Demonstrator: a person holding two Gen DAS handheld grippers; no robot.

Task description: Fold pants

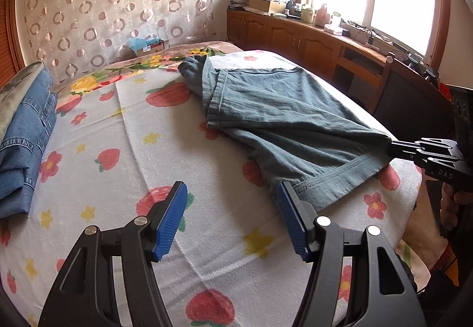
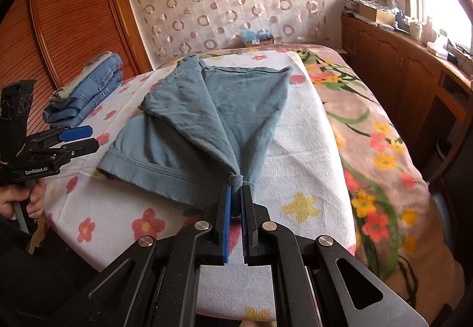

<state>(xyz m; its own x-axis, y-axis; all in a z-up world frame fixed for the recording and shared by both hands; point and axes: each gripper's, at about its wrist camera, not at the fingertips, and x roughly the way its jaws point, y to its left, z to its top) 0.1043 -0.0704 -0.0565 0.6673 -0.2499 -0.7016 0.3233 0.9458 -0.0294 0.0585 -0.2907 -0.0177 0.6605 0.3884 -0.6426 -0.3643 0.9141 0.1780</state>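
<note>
One pair of teal pants [image 2: 204, 119] lies spread on the bed. Two grippers are in play: the left gripper [image 1: 232, 219], with two blue pads [image 1: 171, 217], and the right gripper [image 2: 235, 214], pinching cloth. One stack of folded denim [image 2: 88, 90] sits at the far side, at least two blue pieces in it. One strawberry-print towel [image 1: 118, 149] covers one floral blanket [image 2: 378, 131]. One cardboard box [image 2: 257, 37] rests by the wall.

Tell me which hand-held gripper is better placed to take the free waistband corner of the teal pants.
Left. The left hand-held gripper is open beside the free waistband end of the teal pants, while the right hand-held gripper is shut on the other corner.
</note>
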